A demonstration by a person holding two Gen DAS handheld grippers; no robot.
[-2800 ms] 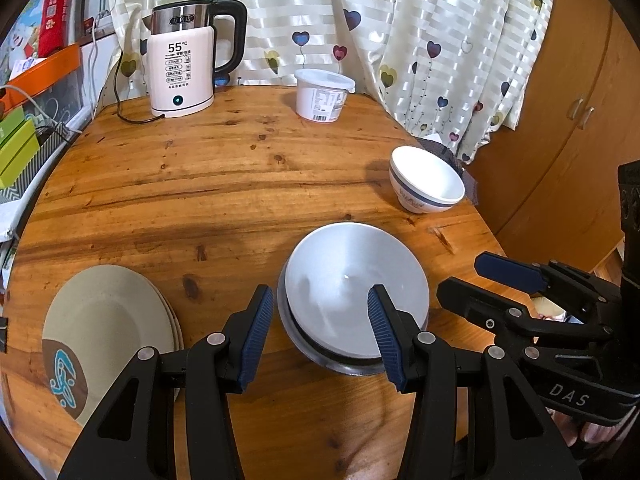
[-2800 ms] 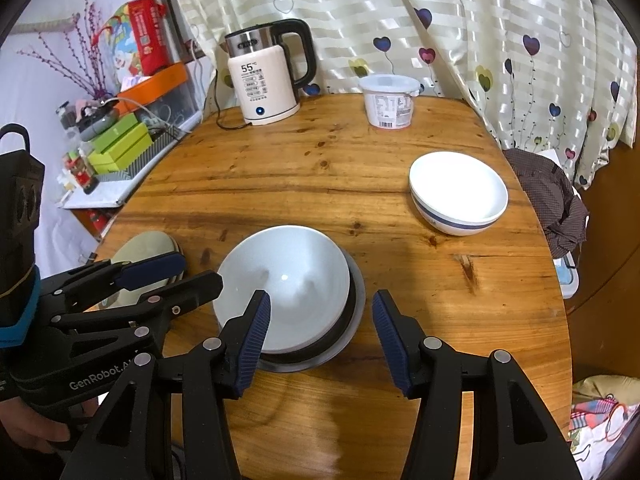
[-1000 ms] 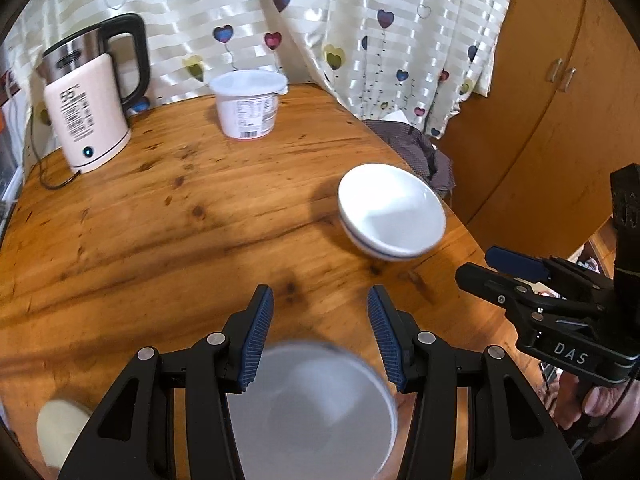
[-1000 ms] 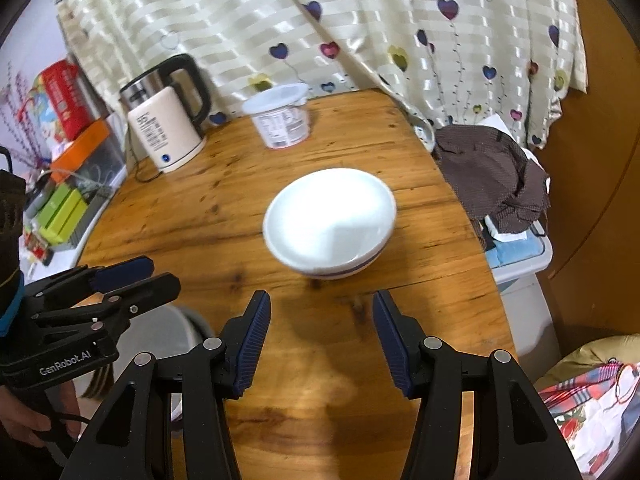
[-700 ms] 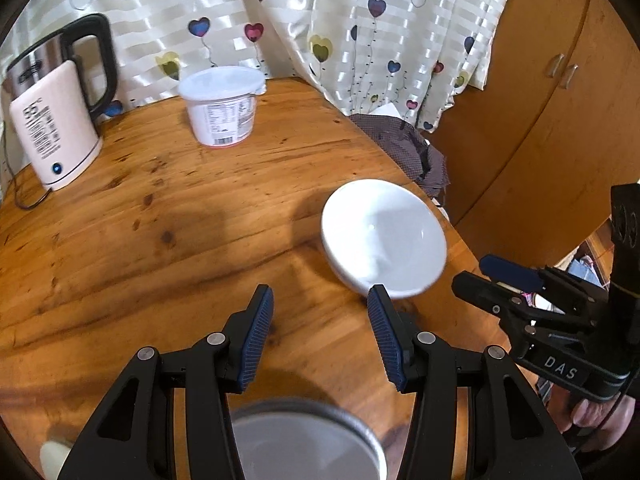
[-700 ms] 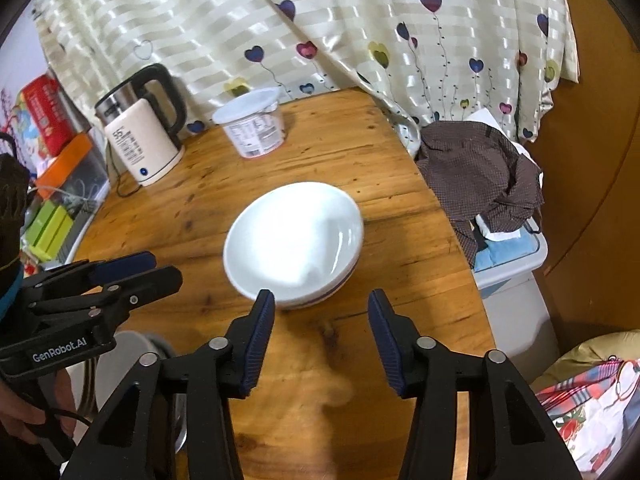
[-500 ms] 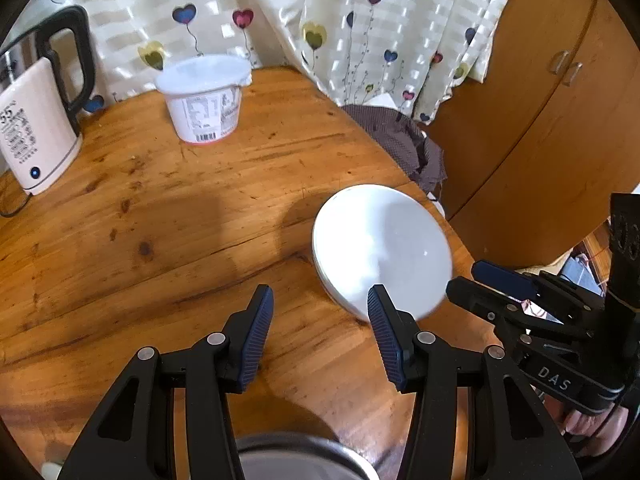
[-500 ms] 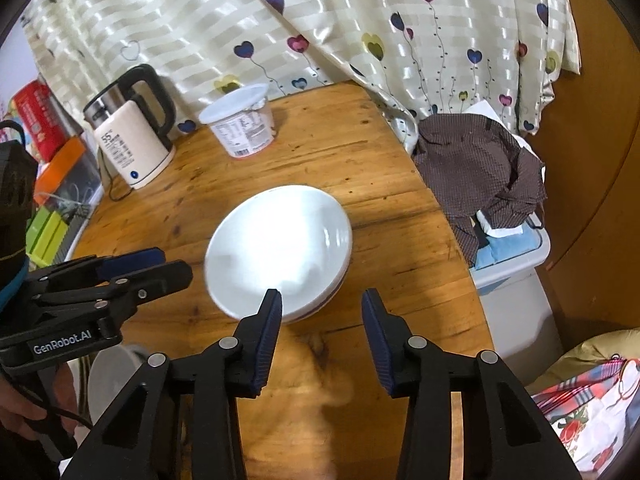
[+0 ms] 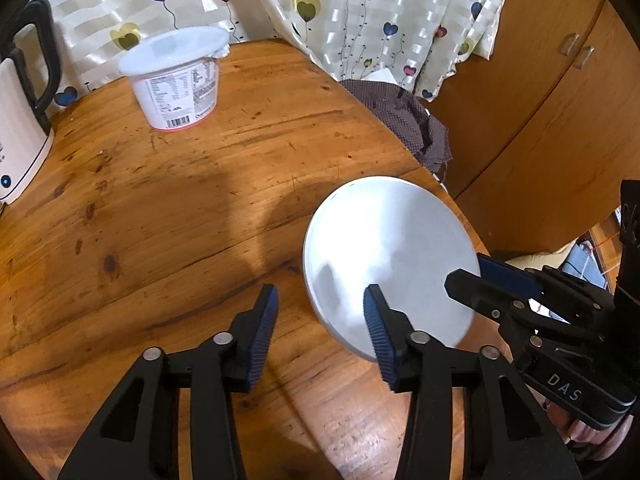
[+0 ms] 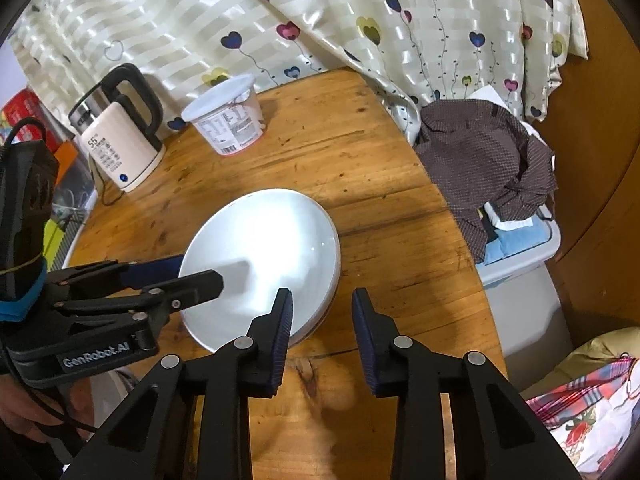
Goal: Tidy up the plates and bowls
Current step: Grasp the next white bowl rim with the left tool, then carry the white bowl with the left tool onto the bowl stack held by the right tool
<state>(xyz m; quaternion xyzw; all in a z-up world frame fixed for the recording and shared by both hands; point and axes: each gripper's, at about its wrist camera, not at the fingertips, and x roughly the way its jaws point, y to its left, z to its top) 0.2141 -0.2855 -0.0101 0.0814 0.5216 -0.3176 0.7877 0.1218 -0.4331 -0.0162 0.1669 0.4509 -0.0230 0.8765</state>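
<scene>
Since the earlier frames I have swung both tools away from the stacked grey dishes and closed in on the white bowl point(image 9: 390, 264), which now fills the middle of both views; the grey stack has dropped out of sight.

The bowl sits on the wooden worktop point(image 9: 168, 208) near its right-hand edge. My left gripper point(image 9: 320, 328) hovers at the bowl's near-left side, jaws spread wide and empty; the right pad overlaps the near rim in my view, though I cannot tell whether it touches. My right gripper point(image 10: 322, 328) comes in from the other side, its jaws also open and holding nothing, the left pad over the bowl's near-right rim and the right pad over bare wood. In the right wrist view the left tool's tips reach over the bowl's left rim.

Farther back a white lidded tub point(image 10: 226, 120) stands near the heart-print curtain point(image 10: 320, 12), with an electric kettle point(image 10: 120, 136) to its left. Off the worktop's right edge a brown cloth point(image 10: 488, 160) lies heaped on a plastic bin point(image 10: 520, 264).
</scene>
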